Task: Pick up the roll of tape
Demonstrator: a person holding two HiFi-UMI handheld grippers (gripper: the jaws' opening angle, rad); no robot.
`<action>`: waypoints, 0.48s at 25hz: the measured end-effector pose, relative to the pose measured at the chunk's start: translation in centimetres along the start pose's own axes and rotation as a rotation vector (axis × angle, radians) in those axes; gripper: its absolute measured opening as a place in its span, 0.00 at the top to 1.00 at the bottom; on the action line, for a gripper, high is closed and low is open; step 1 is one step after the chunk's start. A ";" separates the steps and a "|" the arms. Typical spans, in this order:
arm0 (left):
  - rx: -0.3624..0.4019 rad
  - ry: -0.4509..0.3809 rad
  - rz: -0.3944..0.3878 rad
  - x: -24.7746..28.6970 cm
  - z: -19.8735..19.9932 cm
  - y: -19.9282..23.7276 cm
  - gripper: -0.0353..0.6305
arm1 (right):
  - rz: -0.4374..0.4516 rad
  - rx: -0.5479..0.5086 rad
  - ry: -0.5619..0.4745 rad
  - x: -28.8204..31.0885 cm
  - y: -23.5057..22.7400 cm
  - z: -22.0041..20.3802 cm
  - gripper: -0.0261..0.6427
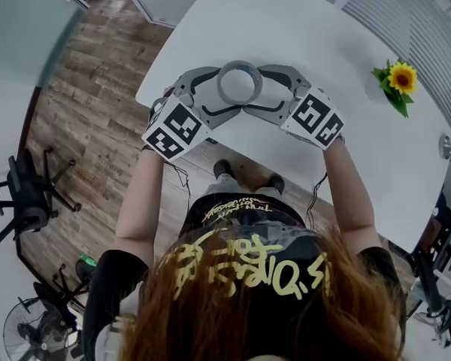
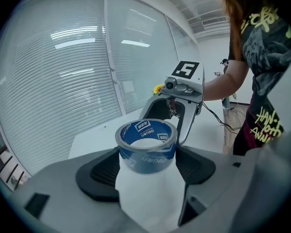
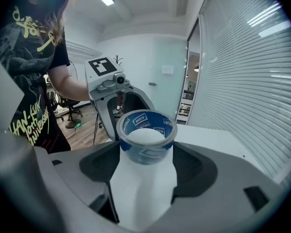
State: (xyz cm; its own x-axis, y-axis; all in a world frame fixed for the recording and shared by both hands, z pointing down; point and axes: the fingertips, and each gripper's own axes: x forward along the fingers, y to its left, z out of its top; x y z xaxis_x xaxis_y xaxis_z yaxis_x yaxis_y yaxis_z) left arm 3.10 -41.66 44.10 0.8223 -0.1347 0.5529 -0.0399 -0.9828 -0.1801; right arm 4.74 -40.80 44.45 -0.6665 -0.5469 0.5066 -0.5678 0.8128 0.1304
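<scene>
White table (image 1: 323, 36), wood floor (image 1: 90, 89), sunflower (image 1: 401, 77) in head view; tape (image 1: 240, 83) over table's near edge. Left gripper view: left gripper (image 2: 146, 153) pinching tape, blinds (image 2: 53, 81) behind. Right gripper view: right gripper (image 3: 146, 152) likewise clamped on it; "deli" printed on blue core.

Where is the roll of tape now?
Head view, centre: the roll of tape clamped between left gripper and right gripper, over the white table near its edge.
</scene>
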 end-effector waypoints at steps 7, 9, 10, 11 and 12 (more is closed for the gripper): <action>0.004 -0.055 -0.005 0.3 3.3 -1.9 0.41 | -0.021 -0.015 -0.037 -3.8 0.3 0.4 0.47; 0.004 -0.069 -0.011 0.4 4.1 -2.2 0.41 | -0.025 -0.008 -0.049 -4.7 0.3 0.6 0.47; 0.004 -0.075 -0.015 0.4 4.5 -2.4 0.41 | -0.027 -0.004 -0.056 -5.1 0.3 0.7 0.47; 0.005 -0.082 -0.019 0.3 4.9 -2.6 0.41 | -0.030 -0.001 -0.064 -5.6 0.4 0.8 0.47; 0.007 -0.090 -0.023 0.2 5.5 -2.9 0.41 | -0.034 0.000 -0.073 -6.2 0.5 1.0 0.47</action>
State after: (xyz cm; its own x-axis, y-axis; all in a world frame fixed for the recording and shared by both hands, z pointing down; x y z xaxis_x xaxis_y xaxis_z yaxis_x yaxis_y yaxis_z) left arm 6.51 -38.14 40.29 0.8705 -0.1000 0.4819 -0.0169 -0.9847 -0.1737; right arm 8.10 -37.26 40.52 -0.6801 -0.5876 0.4384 -0.5910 0.7933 0.1463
